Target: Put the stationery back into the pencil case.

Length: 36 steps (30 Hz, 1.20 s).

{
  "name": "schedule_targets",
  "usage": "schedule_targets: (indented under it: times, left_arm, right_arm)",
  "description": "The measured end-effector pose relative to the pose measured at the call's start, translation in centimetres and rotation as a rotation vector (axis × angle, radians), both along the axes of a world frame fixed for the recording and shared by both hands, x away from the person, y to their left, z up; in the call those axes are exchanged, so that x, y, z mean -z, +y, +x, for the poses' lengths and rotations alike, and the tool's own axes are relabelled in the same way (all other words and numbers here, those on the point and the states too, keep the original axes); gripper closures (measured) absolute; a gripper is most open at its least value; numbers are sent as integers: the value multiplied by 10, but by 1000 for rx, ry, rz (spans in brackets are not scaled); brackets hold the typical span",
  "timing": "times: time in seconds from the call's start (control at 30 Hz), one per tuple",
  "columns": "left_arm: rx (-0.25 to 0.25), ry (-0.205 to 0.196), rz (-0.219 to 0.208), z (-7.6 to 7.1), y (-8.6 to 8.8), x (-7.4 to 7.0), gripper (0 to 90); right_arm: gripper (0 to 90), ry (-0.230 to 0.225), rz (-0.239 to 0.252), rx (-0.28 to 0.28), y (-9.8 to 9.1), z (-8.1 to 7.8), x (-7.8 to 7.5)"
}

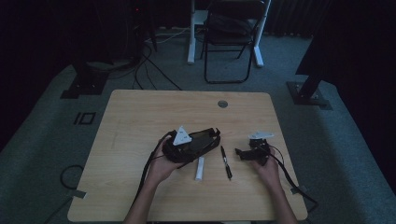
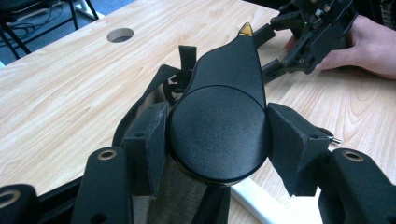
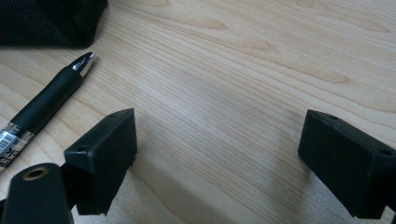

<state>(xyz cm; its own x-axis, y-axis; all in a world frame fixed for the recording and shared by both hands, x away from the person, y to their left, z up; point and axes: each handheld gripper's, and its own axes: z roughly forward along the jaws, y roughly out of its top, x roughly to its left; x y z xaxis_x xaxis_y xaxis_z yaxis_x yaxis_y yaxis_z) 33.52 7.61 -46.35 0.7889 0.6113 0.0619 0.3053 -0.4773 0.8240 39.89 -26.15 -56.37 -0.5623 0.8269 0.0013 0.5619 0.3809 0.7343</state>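
High view: your left gripper [image 1: 211, 136] lay near the worktop's [image 1: 140, 116] centre, pointing toward 2 o'clock, its jaws around a black pouch-like case [image 1: 198, 142]. The grey three-cornered plate [image 1: 181, 136] sat on top of it. Your left hand [image 1: 163, 163] held the gripper body from 7 o'clock. A white marker [image 1: 200, 168] lay just at 6 o'clock of the case, and a black pen [image 1: 226, 162] at 4 o'clock of it, between the two grippers. Your right gripper [image 1: 240, 152] rested at 3 o'clock of the pen, apart from it, with your right hand [image 1: 268, 169] behind it.

Left gripper view: your jaws were clenched on the case [image 2: 219, 130]; both pads pressed its rounded black end, one on each flank. The case's tip pointed toward 12 o'clock, with a small yellow tag [image 2: 245, 30] there. Your right gripper [image 2: 268, 51] sat at 1 o'clock, its hand [image 2: 369, 46] at 2 o'clock. A hole [image 2: 120, 34] in the worktop showed at 11 o'clock.

Right gripper view: your jaws stood released and wide, with bare wood between them. The pen [image 3: 46, 105] lay at 9 o'clock, just outside the left pad, not touching it. A corner of the case [image 3: 46, 21] showed at 10 o'clock.
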Motion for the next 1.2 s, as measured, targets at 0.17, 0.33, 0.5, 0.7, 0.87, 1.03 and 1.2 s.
schedule_targets:
  times: [0.17,0.33,0.5,0.7,0.87,1.03,1.2]
  left_arm:
    - [-6,3,1,2,1,1,418]
    - [-13,8,9,4,2,3,418]
    - [-22,15,9,7,3,5,418]
    - [-27,30,10,12,5,9,418]
    - [-32,37,10,14,6,11,417]
    - [-37,44,9,17,6,13,417]
    - [-42,55,11,20,7,17,417]
  right_arm:
    - [116,0,0,0,0,0,0]
    - [117,0,0,0,0,0,0]
    - [116,0,0,0,0,0,0]
    - [116,0,0,0,0,0,0]
    - [116,0,0,0,0,0,0]
    - [116,0,0,0,0,0,0]
    - [116,0,0,0,0,0,0]
